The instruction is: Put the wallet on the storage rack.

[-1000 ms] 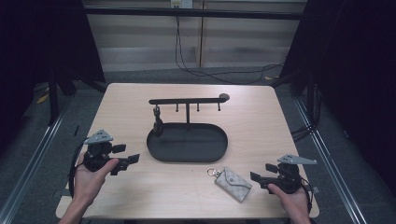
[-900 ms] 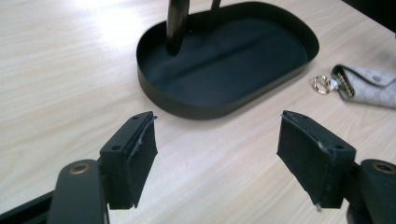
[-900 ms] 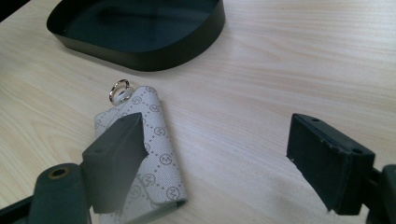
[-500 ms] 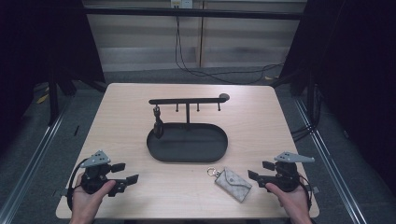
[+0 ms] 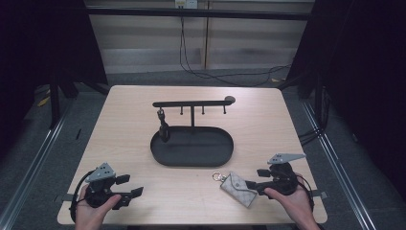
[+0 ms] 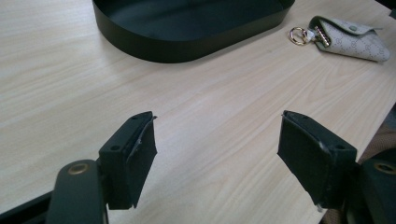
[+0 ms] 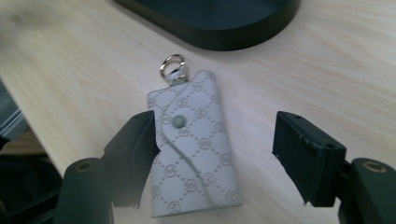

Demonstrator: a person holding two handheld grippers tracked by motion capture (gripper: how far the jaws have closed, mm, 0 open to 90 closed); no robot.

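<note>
A grey patterned key pouch [image 5: 238, 188] with a gold ring [image 7: 171, 63] lies flat on the wooden table, just in front of the black oval tray [image 5: 191, 160]. My right gripper [image 5: 258, 181] reaches it from the right. Its jaws have just been closing, and the pouch [image 7: 196, 144] lies between them. One pad is at the pouch's edge while the other stands clear of it. My left gripper [image 5: 130, 186] rests open over bare table at the front left, nothing between its jaws [image 6: 217, 149]. Farther off in the left gripper view lie the pouch [image 6: 355, 39] and the tray [image 6: 187, 44].
A black hook bar [image 5: 192, 104] rises from the tray's back edge, and a small dark item [image 5: 163, 127] hangs from its left hook. Metal rails run along both sides of the table. Cables lie on the floor behind it.
The left hand has drawn back toward the table's near edge. The right gripper has shifted slightly toward the pouch and its jaws have narrowed around it.
</note>
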